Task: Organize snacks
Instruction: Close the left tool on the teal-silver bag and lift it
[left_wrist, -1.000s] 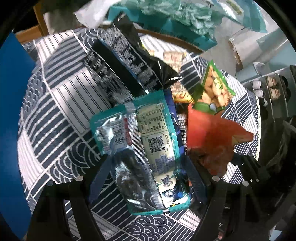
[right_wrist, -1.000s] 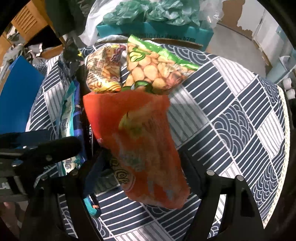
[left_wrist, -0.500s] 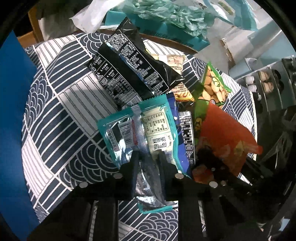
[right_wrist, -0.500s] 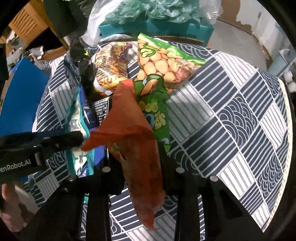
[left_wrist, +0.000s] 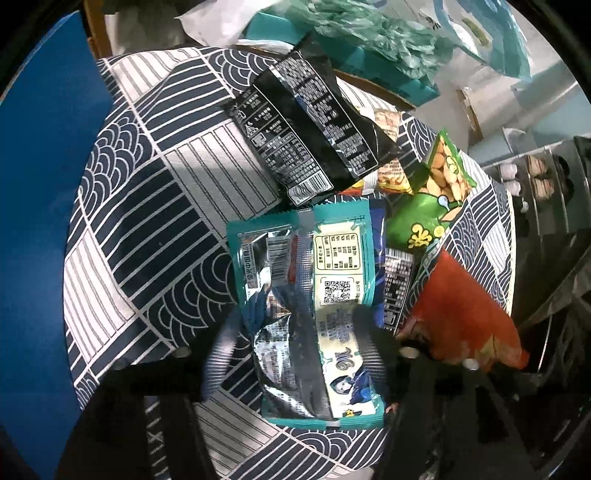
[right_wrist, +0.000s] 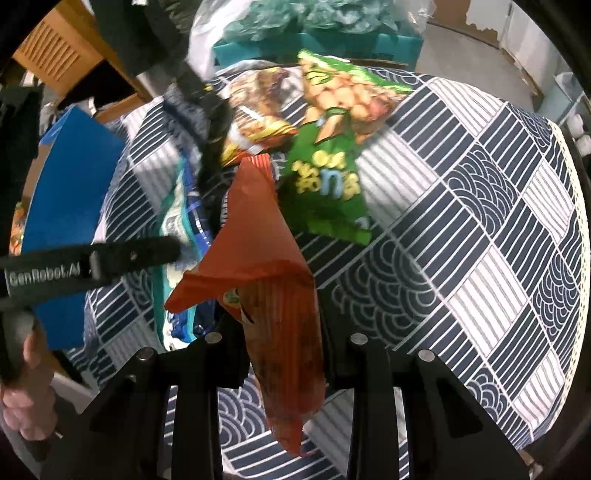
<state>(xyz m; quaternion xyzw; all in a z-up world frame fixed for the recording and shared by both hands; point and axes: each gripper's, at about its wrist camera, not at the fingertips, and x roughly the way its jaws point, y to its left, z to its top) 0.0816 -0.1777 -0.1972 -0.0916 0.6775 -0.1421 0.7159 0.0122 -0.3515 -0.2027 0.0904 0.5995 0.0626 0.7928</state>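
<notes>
Half a second before, the left tool (left_wrist: 291, 354) had been pinched narrowly on the near end of the teal packet (left_wrist: 314, 306); now its blurred fingers stood spread, one on each side of the packet, which lay flat on the patterned surface (left_wrist: 155, 206). That read as a release, the packet set in its place in the row. The right tool (right_wrist: 282, 343) had changed less: its fingers were pressed together on the orange bag (right_wrist: 273, 295), which had been carried a little further from the green peanut bag (right_wrist: 325, 177), so more of the green bag's printed front showed.

In the left wrist view the teal packet lay back side up, its long axis running away from the camera, the printed figure at the near end and the far seal just beside the black packet (left_wrist: 310, 129), possibly touching it. The black packet lay on a diagonal beyond it.

The orange bag was crumpled and gripped around its middle. Its long axis also ran away from the camera, the folded far end rising above the pile, the near end hanging below the fingers. Whether it touched the surface could not be told.
</notes>
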